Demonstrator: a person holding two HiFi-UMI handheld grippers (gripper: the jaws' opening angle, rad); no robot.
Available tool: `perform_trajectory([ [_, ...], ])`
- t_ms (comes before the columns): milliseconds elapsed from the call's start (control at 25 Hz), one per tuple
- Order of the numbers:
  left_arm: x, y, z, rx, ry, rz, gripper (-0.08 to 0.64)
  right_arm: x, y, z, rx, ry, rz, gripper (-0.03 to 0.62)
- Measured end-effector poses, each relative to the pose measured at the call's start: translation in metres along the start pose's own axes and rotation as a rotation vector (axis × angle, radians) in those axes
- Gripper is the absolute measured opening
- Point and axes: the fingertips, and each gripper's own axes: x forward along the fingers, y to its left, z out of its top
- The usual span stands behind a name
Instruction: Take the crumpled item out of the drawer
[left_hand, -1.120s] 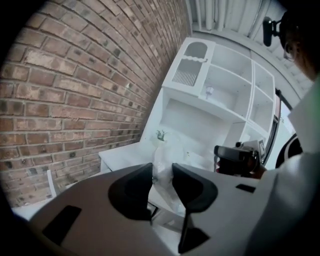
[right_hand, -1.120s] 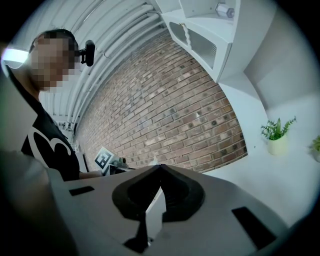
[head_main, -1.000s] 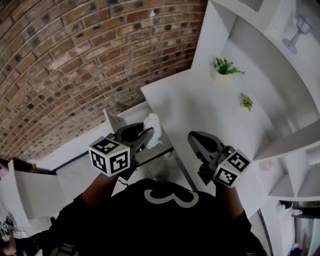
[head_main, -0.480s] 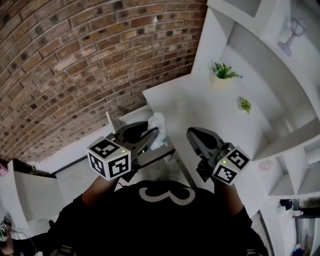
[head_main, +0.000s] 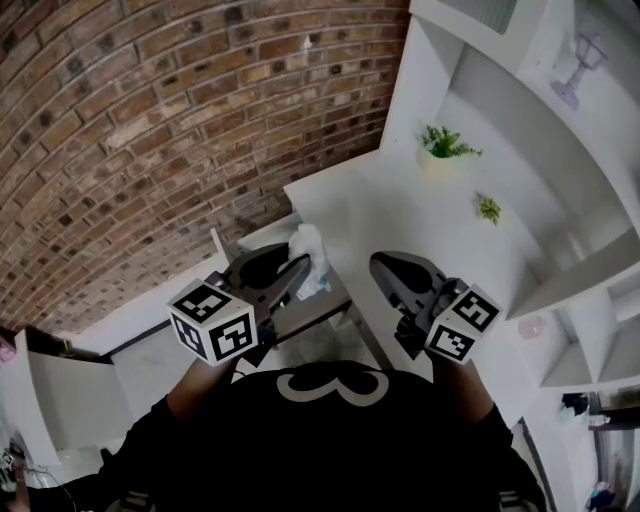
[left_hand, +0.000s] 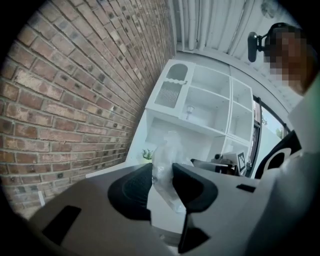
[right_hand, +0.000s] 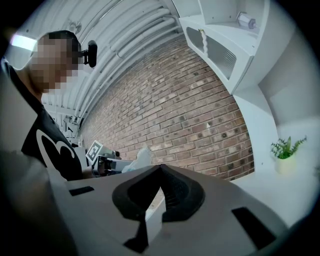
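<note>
Evidently the crumpled item (left_hand: 167, 160) was already clear of the drawer (head_main: 322, 305). It was a pale, half-clear wad, pinched between the two dark pads of the left gripper (head_main: 298, 270), which stood narrow and closed on it. In the left gripper view the wad rose well above the pads, so its long axis ran roughly upright across the jaws, with a shorter tail hanging below them. In the head view it sat at the very tip of that gripper, above the open drawer and just beside the edge of the white countertop (head_main: 370, 210), which lay to its right.

The right gripper (head_main: 380, 268) was near the item but apart from it. Its jaws met at the tips and nothing was between them. It hung over the countertop's near edge.

Both grippers pointed about level, away from the person's body and toward the brick wall (head_main: 150, 120). Their marker cubes sat close to the chest, and the forearms were tucked in.

Judgement: removal looked all but complete. Any set-down would fall to the left hand, the countertop being the nearest free surface, reached by a short carry to the right. The light wad could snag or slip from so small a pinch.
</note>
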Motion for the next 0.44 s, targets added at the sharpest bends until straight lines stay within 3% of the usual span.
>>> perform_trajectory([
  [440,0.026,0.002,0.002,0.0,0.031,-0.013,0.127,-0.001,-0.024,0.002,0.035,-0.005,-0.012,0.009],
])
